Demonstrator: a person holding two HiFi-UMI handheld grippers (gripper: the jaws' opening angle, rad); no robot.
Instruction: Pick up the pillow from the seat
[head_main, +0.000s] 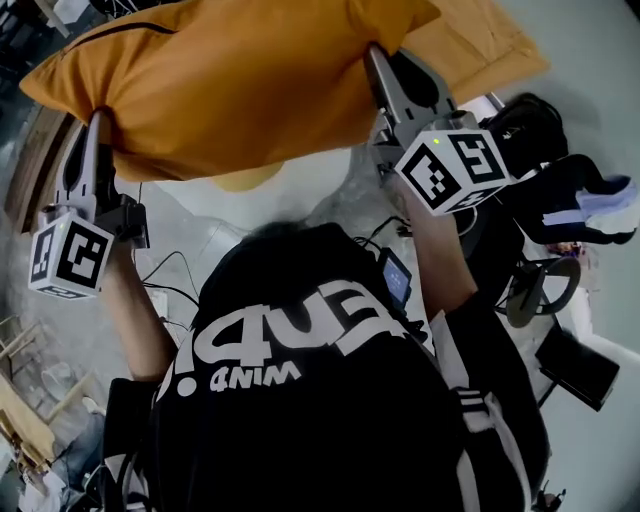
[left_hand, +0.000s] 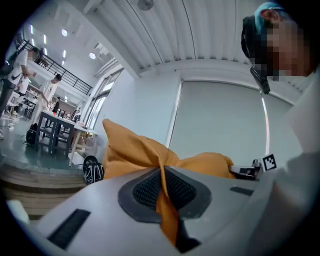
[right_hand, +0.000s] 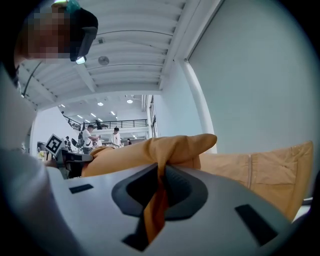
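An orange pillow (head_main: 230, 80) hangs lifted in front of me, held by two of its edges. My left gripper (head_main: 100, 122) is shut on the pillow's left edge. In the left gripper view a fold of pillow fabric (left_hand: 135, 150) is pinched between the shut jaws of that gripper (left_hand: 162, 175). My right gripper (head_main: 377, 58) is shut on the pillow's right edge, and in its own view orange cloth (right_hand: 150, 150) is squeezed between the closed jaws of the right gripper (right_hand: 160, 175). The tan seat cushion (head_main: 495, 45) lies beyond the pillow at the upper right.
A black bag and shoes (head_main: 560, 195) and a black round-based stand (head_main: 540, 290) sit at the right. Cables (head_main: 170, 270) trail on the pale floor, with wooden pieces (head_main: 25, 410) at the lower left. People stand by a table (left_hand: 55, 125) far off.
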